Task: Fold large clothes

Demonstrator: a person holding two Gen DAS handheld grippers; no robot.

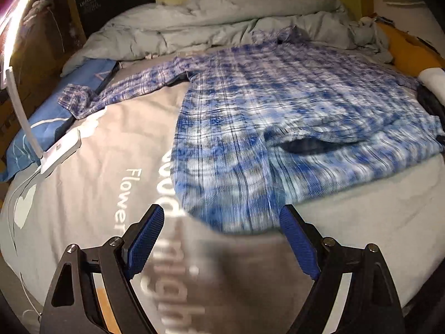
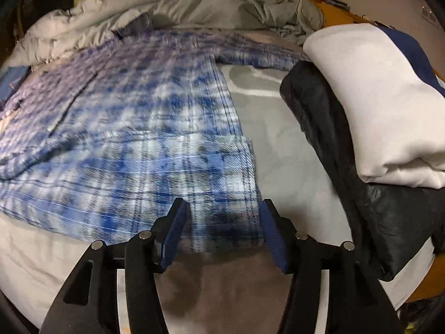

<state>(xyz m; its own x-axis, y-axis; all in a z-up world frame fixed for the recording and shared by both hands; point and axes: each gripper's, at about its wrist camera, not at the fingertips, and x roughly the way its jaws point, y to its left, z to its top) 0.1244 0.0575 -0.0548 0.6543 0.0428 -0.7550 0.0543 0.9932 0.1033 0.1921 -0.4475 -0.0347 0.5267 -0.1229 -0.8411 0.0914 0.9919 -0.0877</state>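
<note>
Over on the far left of the bed (image 1: 83,167) there's a white clip lamp (image 1: 59,149) sitting beside a blue pillow (image 1: 41,122), and one sleeve (image 1: 116,89) of the blue plaid shirt (image 1: 278,117) stretches out toward them. The shirt itself is spread flat across the middle of the grey bed cover, collar end up against a rumpled grey duvet (image 1: 222,19).

The left gripper (image 1: 222,215) hovers over the shirt's near hem, fingers spread wide with nothing between them but the cover's printed lettering and the hem edge.

Further right, the right gripper (image 2: 222,208) sits at the shirt's (image 2: 139,128) near right corner. Its fingers are about half open, the corner of fabric lies between them, and the pads don't look pressed on it.

Right of that there's bare grey cover, then a black jacket (image 2: 375,194) with a folded white garment (image 2: 375,97) stacked on top.
</note>
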